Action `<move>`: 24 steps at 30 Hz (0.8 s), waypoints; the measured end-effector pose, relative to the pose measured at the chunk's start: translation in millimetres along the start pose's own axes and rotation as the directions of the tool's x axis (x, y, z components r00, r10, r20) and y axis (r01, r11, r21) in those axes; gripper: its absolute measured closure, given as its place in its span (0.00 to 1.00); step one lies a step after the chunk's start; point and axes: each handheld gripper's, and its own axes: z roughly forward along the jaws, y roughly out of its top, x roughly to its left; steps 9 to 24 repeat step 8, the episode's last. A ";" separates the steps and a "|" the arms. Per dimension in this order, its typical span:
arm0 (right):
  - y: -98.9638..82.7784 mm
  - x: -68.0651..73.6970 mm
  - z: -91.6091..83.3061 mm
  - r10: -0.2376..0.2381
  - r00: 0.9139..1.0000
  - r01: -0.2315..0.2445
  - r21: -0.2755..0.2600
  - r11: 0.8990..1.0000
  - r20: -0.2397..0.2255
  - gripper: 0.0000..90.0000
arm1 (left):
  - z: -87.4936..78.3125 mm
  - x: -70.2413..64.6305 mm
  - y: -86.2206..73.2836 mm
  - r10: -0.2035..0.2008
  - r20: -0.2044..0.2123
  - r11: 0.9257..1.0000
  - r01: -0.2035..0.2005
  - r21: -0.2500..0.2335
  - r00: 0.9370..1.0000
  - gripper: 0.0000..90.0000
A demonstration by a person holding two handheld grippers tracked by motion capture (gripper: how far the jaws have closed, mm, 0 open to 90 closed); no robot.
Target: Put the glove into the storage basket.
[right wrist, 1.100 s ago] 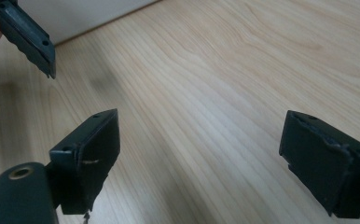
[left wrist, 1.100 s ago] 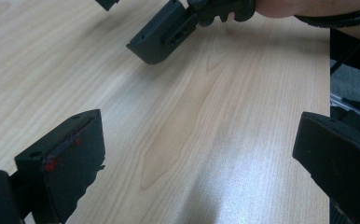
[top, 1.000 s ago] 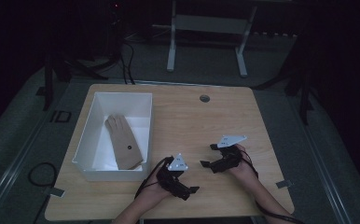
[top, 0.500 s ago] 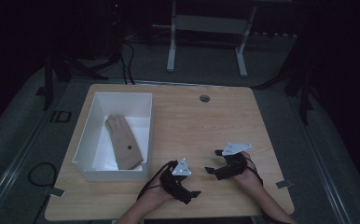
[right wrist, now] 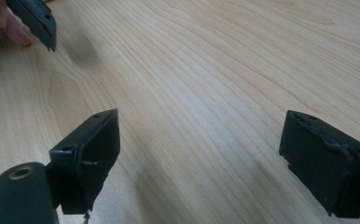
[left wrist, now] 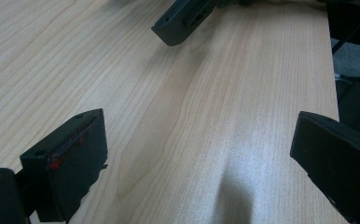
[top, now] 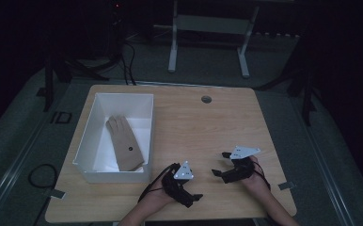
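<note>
One tan fabric glove lies in one white rectangular plastic bin at the light wooden counter's left; two empty grippers, left gripper and right gripper, sit near, jaws spread.

Both tongs, left and right, have drawn back toward the table's near edge.

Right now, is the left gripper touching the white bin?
Apart. The high view shows bare table between the left gripper and the white bin holding the glove.
</note>
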 end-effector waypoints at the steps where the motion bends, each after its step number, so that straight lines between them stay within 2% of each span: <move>1: -0.3 -0.2 0.0 0.002 1.000 -0.002 -0.003 1.000 -0.001 0.14 | -0.1 0.1 -0.1 -0.002 0.001 1.000 0.002 -0.001 1.000 0.05; 24: -1.6 -1.3 1.7 0.001 1.000 -0.001 0.002 1.000 0.006 0.14 | -0.7 0.1 -1.4 -0.002 0.003 1.000 0.002 -0.005 1.000 0.05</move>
